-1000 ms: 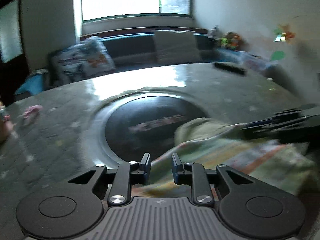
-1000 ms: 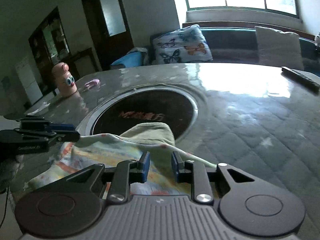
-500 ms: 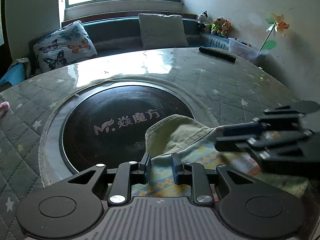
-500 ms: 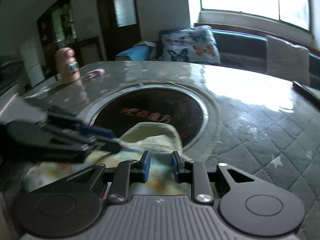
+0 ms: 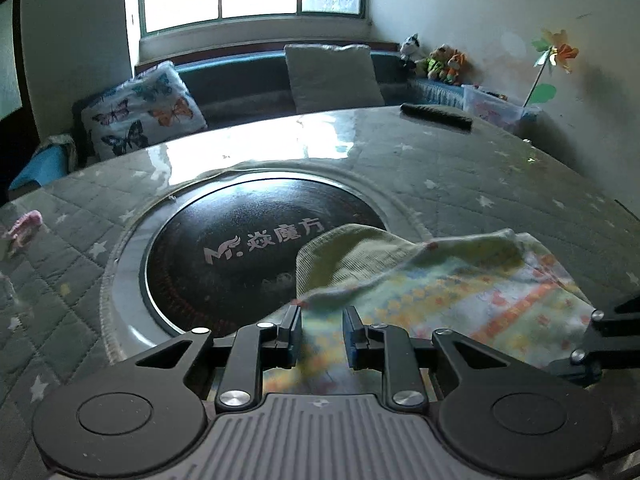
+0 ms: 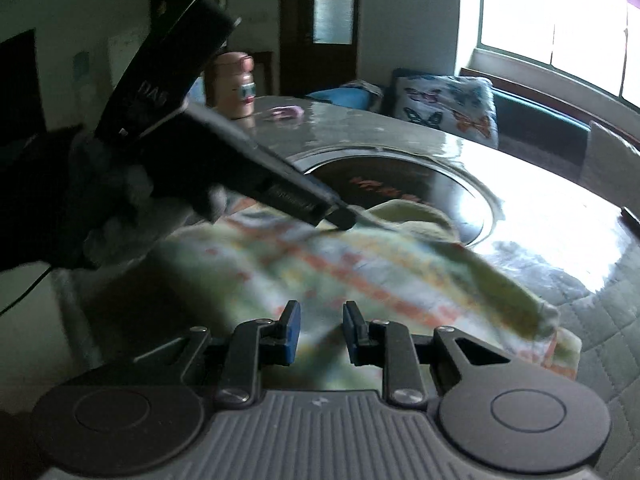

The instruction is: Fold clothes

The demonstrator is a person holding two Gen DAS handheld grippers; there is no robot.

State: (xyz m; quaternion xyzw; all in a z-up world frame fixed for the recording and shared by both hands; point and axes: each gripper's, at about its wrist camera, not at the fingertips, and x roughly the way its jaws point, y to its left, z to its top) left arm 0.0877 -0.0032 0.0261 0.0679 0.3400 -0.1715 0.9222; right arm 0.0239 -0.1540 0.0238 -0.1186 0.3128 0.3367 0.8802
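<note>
Left wrist view: the left gripper (image 5: 318, 330), jaws parted with nothing visibly pinched between them, hovers over the patterned garment (image 5: 452, 300) at lower right, doubled over itself, so folding appears partly done; it overlaps the dark round inset (image 5: 224, 256) of the quilted table (image 5: 480, 168), a window seat across the top. Right wrist view: the right gripper (image 6: 318, 330), jaws likewise parted, faces the blurred garment (image 6: 320, 280) at centre, with a doorway behind.

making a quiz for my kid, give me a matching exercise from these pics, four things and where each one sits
Things:
1. butterfly pillow
2. patterned garment
3. black remote
4. stuffed toys

Places:
a. far edge of the table
b. bench corner by the wall
c. bench, left of the grey cushion
d. overlapping the black round hob

Pairs: 1-c, 2-d, 3-a, 4-b
</note>
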